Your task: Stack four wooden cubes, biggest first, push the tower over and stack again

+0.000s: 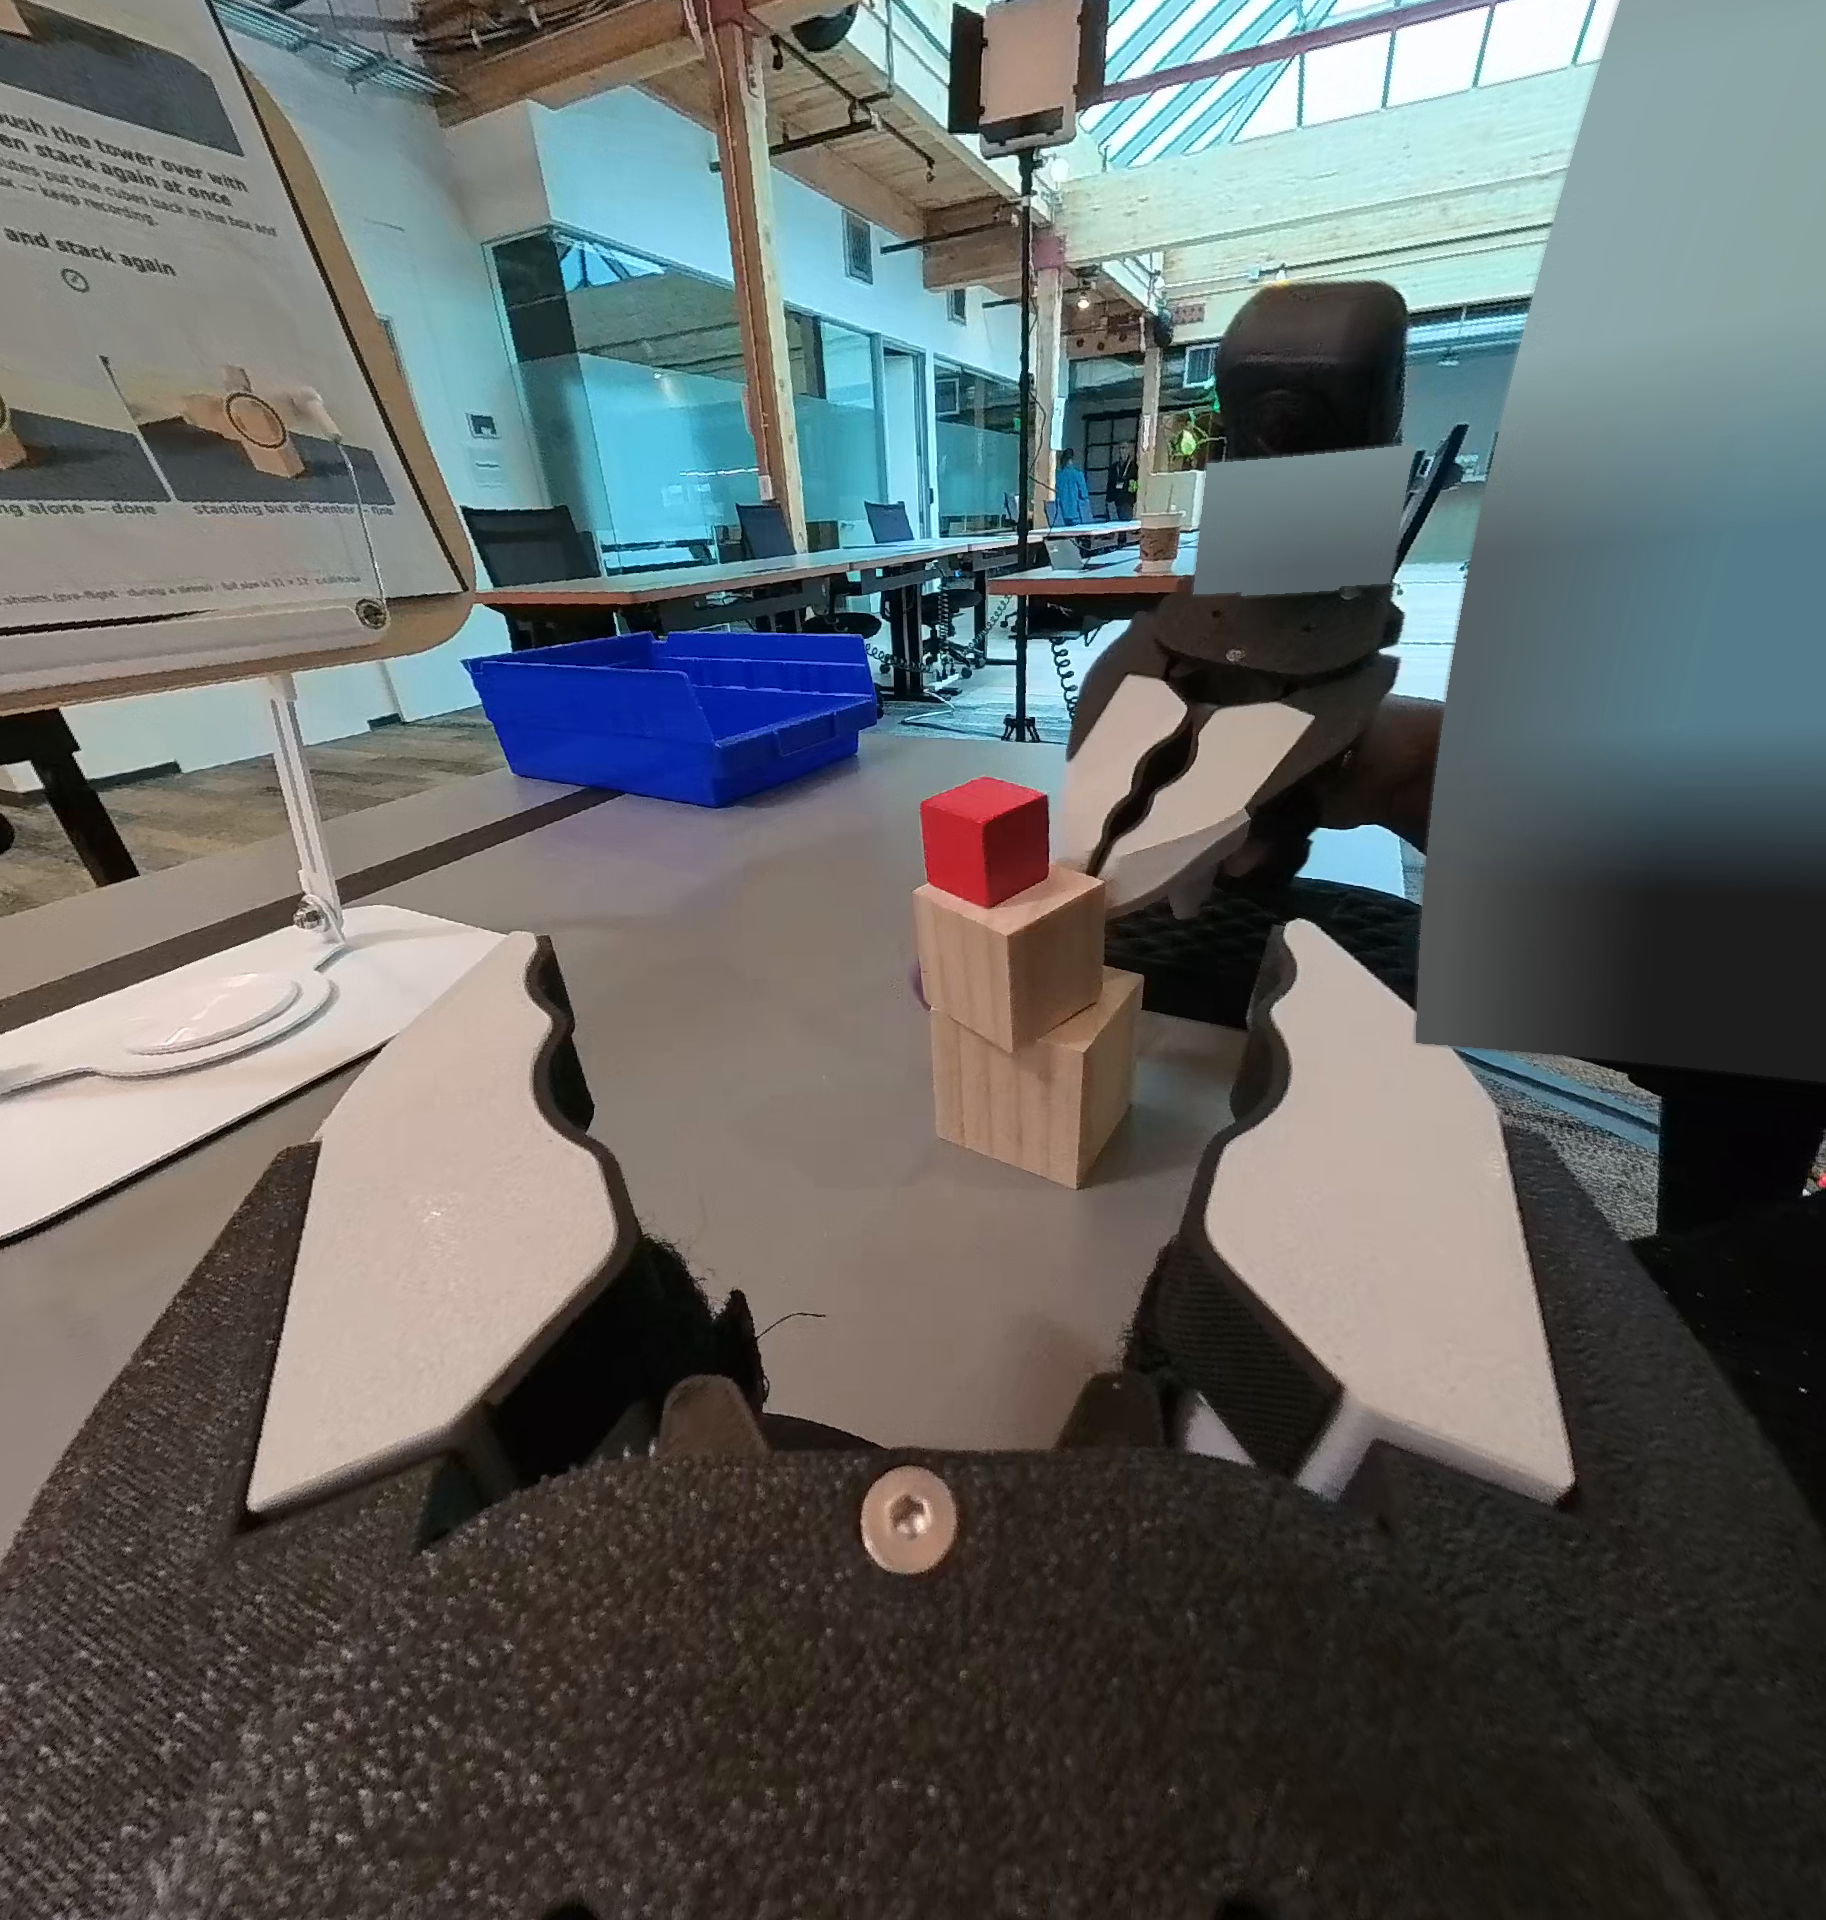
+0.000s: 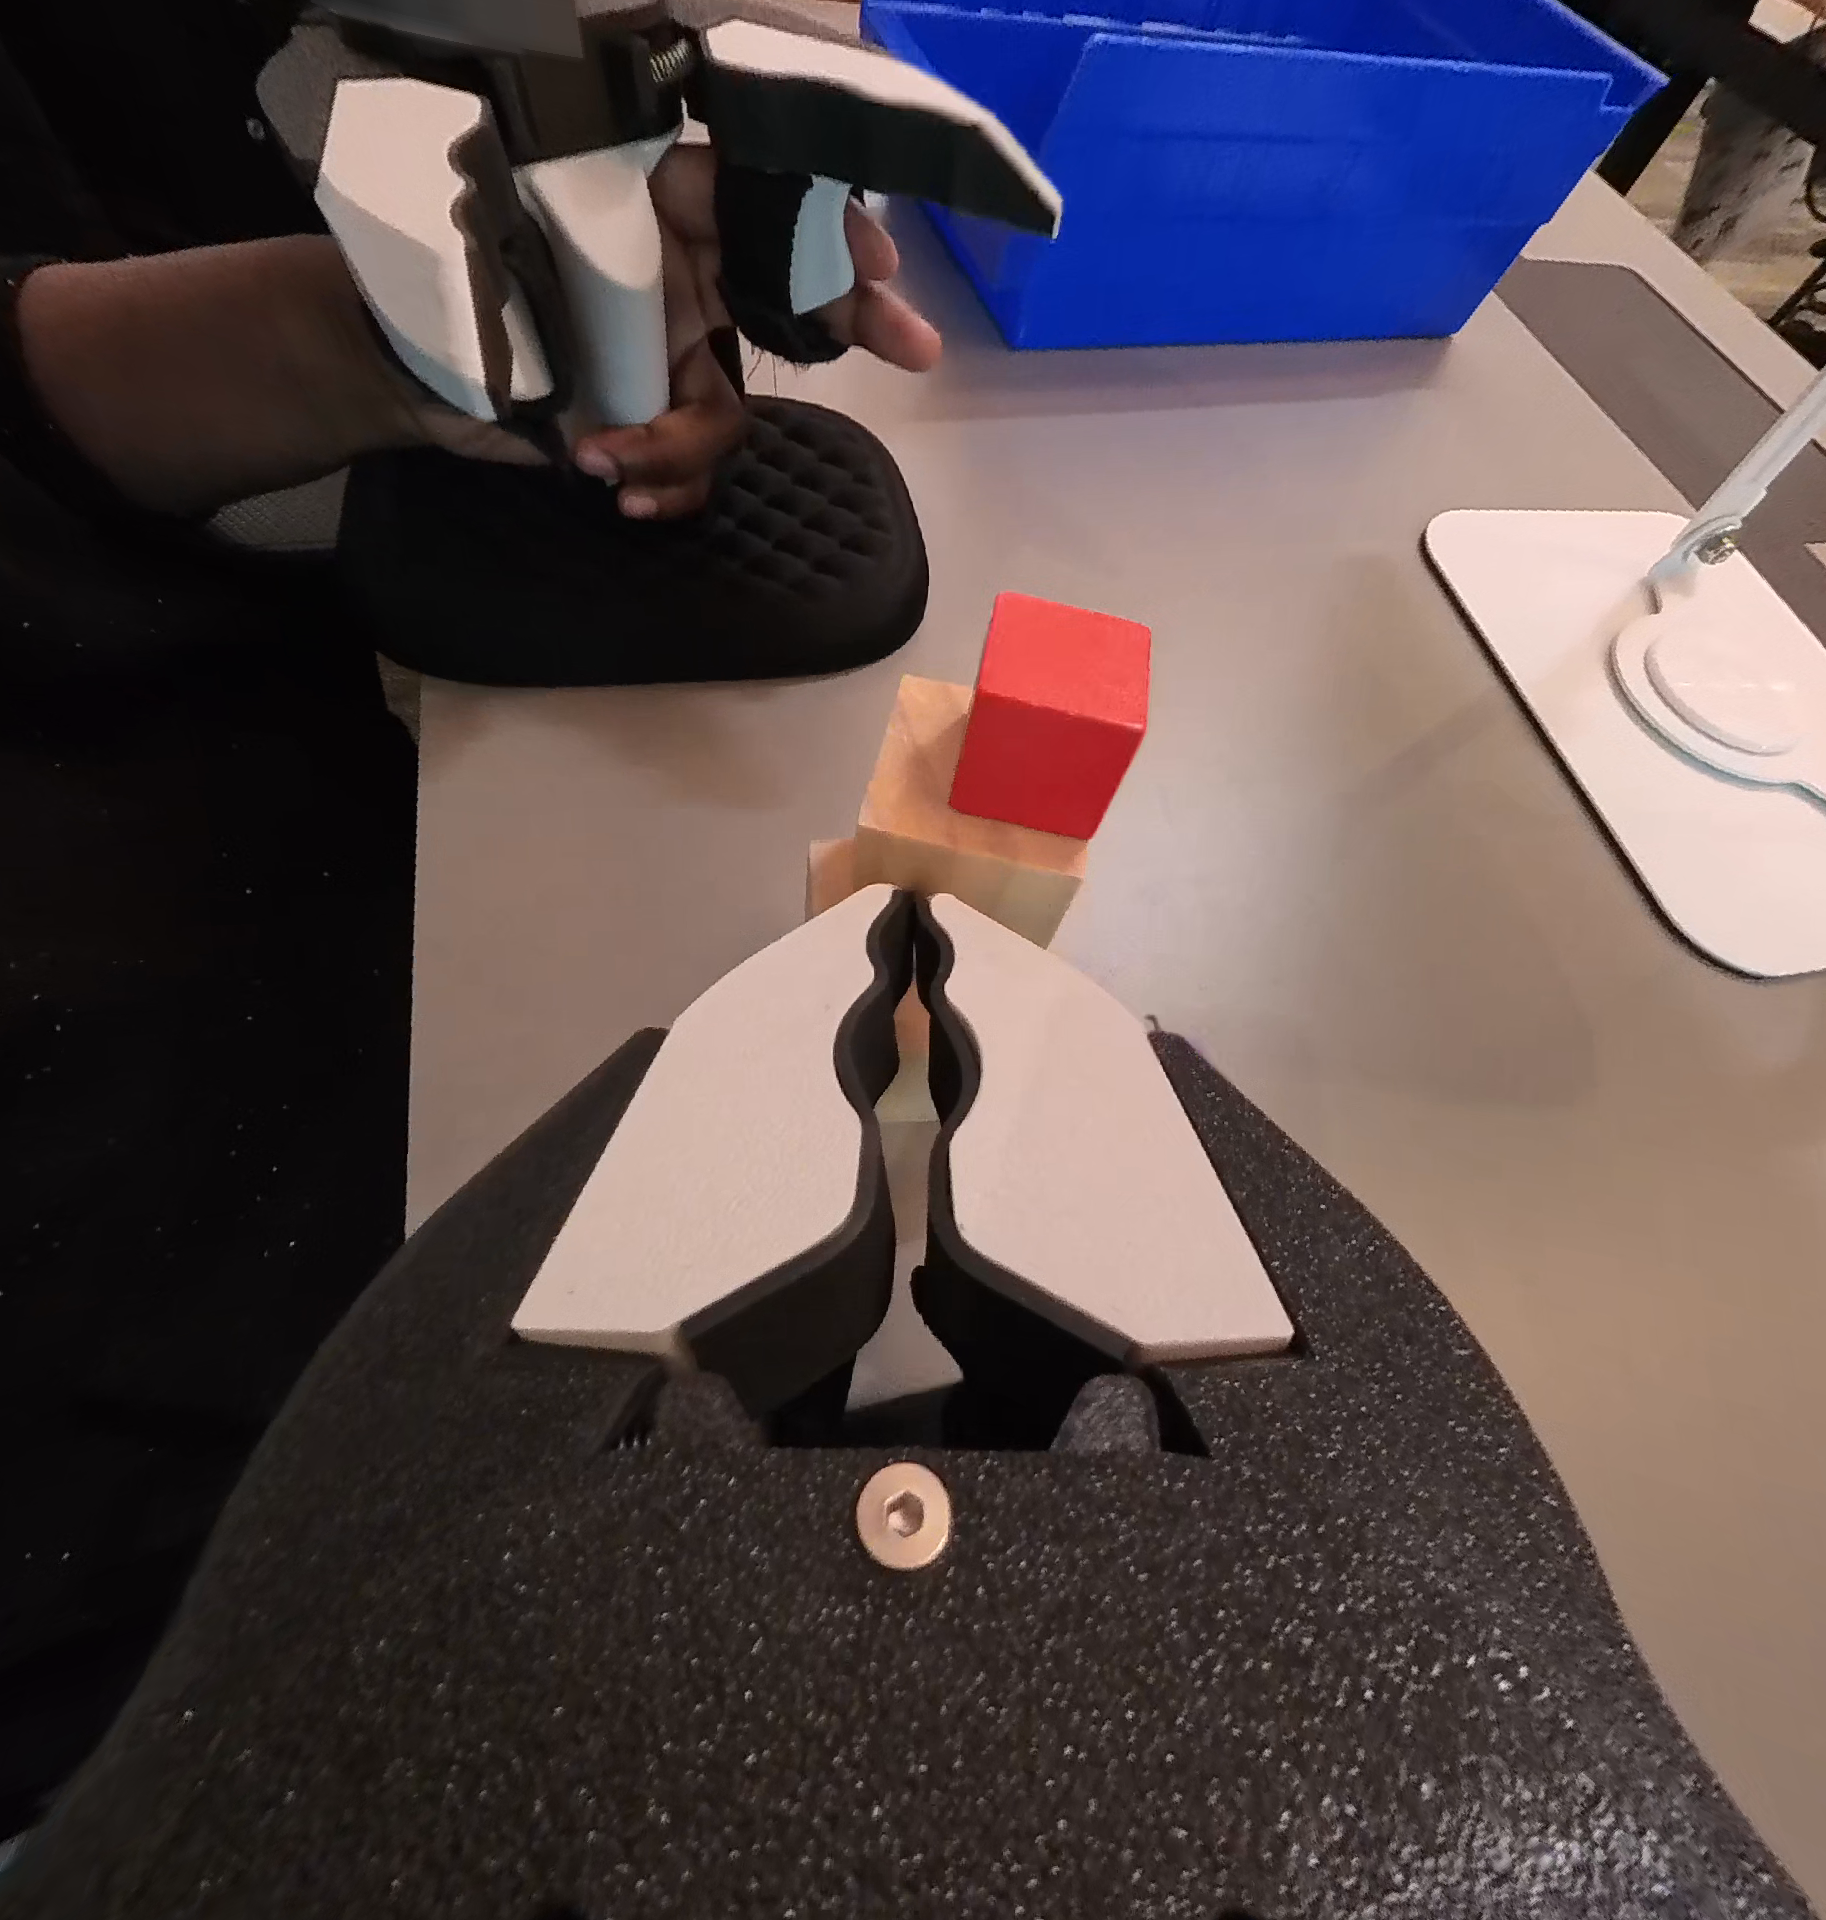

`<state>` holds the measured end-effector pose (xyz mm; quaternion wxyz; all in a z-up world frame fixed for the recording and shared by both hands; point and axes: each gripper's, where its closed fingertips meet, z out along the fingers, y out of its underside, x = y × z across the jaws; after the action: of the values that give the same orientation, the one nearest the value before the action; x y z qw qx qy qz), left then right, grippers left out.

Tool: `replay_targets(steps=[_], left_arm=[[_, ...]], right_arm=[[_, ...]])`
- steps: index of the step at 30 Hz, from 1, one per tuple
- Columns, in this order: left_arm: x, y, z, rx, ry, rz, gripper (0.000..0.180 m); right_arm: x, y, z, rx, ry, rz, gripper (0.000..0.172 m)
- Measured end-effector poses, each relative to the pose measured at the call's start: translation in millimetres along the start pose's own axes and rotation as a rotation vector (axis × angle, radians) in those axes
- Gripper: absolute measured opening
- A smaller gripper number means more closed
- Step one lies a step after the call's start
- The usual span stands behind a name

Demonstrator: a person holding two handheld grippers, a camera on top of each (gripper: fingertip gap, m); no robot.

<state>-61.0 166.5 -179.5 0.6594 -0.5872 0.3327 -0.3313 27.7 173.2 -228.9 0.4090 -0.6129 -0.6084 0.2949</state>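
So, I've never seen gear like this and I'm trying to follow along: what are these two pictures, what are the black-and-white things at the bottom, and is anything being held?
No robot here: a person holds a hand tool with two-finger tongs in each hand, and each tool carries a camera looking along its fingers. One picture is from the left tongs, which stand wide open with nothing between them. The other is from the right tongs, closed on nothing, their tips right at a small tower; I can't tell if they touch it. The tower is a red cube on an upper wooden cube, sitting askew on a lower wooden cube. All stand on a grey table. Also there: a blue bin, a white stand base and a black padded rest.
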Motion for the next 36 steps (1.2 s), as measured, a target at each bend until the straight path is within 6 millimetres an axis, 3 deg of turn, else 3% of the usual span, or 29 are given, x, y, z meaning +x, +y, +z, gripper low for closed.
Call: replay_targets(steps=[14, 19, 27, 33, 36], left_arm=[[-0.2, -1.0, -1.3, 0.009, 0.002, -0.002, 0.121], [-0.2, -1.1, -1.6, 0.01, 0.004, -0.005, 0.121], [-0.3, -0.6, -1.4, 0.007, 0.003, -0.003, 0.121], [-0.9, 0.0, -1.0, 0.003, -0.006, 0.0, 0.121], [-15.5, -0.7, -2.8, 0.005, -0.138, 0.005, 0.124]], right_arm=[[3.1, -10.4, 13.4, 0.02, 0.001, -0.017, 0.0], [0.9, -12.8, 14.8, 0.045, 0.0, -0.031, 0.025], [7.4, -11.3, 2.4, 0.041, 0.055, -0.006, 0.095], [8.0, -10.1, -3.8, 0.038, 0.06, -0.014, 0.094], [3.8, -6.1, -1.3, 0.016, 0.038, -0.023, 0.094]])
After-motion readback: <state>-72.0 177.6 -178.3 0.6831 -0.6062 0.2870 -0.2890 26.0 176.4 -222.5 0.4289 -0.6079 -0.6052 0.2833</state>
